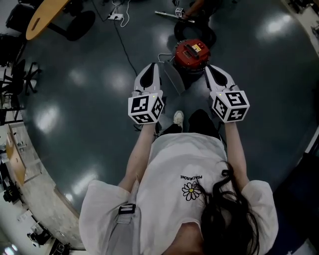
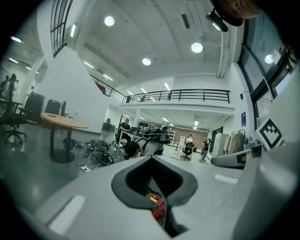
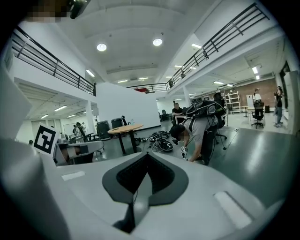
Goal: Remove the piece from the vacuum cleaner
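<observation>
Now, L gripper (image 1: 152, 69) & R gripper (image 1: 213, 70) both pressed together, empty, near round red plastic vac (image 1: 191, 54).

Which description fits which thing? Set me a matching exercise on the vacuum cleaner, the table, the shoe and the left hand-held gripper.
Things:
1. vacuum cleaner
2. table
3. shoe
4. left hand-held gripper

Descriptions:
A. wooden top, upper left corner of the head view
B. jaws together, tip just left of the vacuum cleaner
C. red, upper middle of the head view
D. white, near the middle of the head view

Pairs: 1-C; 2-A; 3-D; 4-B
</observation>
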